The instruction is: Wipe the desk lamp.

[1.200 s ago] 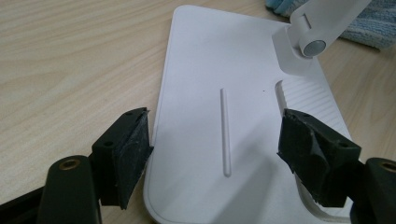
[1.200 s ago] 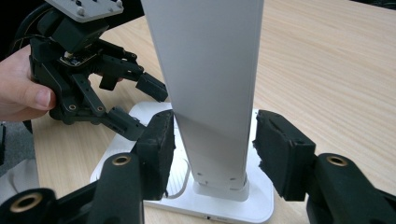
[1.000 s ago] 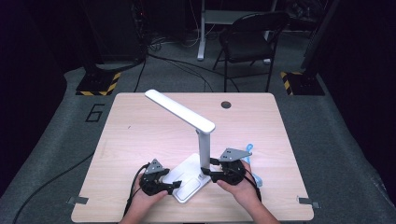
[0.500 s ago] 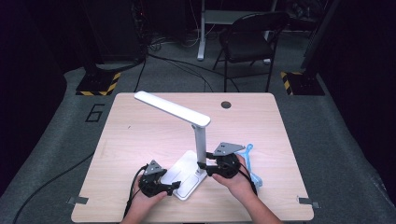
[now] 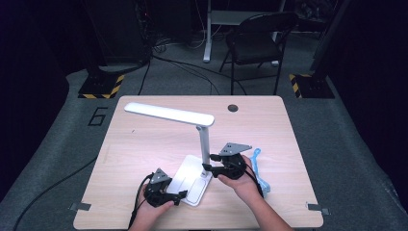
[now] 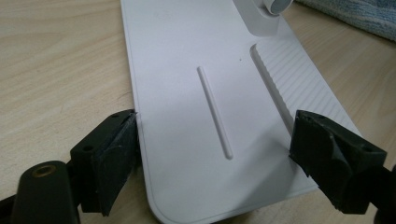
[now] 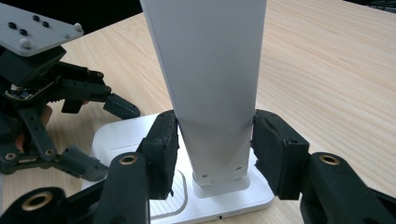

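White plastic makes up the desk lamp (image 5: 202, 149), which stands near the tabletop's (image 5: 144, 144) near edge, a little right of its middle. Its flat base (image 6: 205, 107) lies on the wood, its post (image 7: 210, 79) rises upright from the base's far end, and its long head (image 5: 168, 114) reaches out toward the tabletop's far left corner.

The right claw (image 7: 212, 149) is clenched on the post low down, just above the base, one black pad pressing each side. The right hand (image 5: 240, 180) comes in from the near edge, the forearm angled up and leftward, and holds the claw about level, pointing left at the post, with the grey three-cornered plate on top.

The left claw (image 6: 215, 154) straddles the near end of the base. Its jaws have just been opening; the left pad sits at the base's edge, the right pad stands just off the ribbed side, and the grip looks released, with the base between the jaws. The left hand (image 5: 151, 209) enters at the near edge, left of the lamp, and points the claw rightward and low along the tabletop, its cable trailing off the near edge.

A light blue cloth (image 5: 260, 168) lies on the wood just right of the right hand. On the grey floor beyond the tabletop's far left corner a large painted "6" (image 5: 97, 116) can be read.
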A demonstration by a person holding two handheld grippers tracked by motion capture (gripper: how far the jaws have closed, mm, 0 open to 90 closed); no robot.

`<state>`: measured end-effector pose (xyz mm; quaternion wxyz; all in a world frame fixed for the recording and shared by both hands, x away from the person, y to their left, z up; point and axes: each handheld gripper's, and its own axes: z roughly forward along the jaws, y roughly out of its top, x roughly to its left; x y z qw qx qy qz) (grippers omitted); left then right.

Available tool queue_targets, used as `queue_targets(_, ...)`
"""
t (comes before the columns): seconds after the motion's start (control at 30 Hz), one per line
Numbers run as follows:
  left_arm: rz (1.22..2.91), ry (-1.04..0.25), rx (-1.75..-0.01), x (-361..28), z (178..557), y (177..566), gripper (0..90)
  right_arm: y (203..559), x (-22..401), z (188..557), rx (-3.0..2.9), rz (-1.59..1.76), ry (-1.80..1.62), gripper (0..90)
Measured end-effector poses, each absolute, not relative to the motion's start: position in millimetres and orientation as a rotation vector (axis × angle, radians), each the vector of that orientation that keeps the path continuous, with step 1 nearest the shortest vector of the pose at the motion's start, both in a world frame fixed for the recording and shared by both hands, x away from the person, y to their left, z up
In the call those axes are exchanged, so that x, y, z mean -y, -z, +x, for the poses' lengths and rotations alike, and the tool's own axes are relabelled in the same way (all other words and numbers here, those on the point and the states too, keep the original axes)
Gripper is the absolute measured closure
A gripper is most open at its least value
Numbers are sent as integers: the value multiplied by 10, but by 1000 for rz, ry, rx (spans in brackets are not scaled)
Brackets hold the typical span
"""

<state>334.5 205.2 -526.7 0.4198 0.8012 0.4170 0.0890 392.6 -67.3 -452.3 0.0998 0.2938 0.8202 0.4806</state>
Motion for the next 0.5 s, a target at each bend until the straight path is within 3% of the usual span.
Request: queue_targets(0.5, 1995, -237, -1037, -1989, 3389, 5287, 146, 4500, 758, 3898, -2415, 875, -1411, 482)
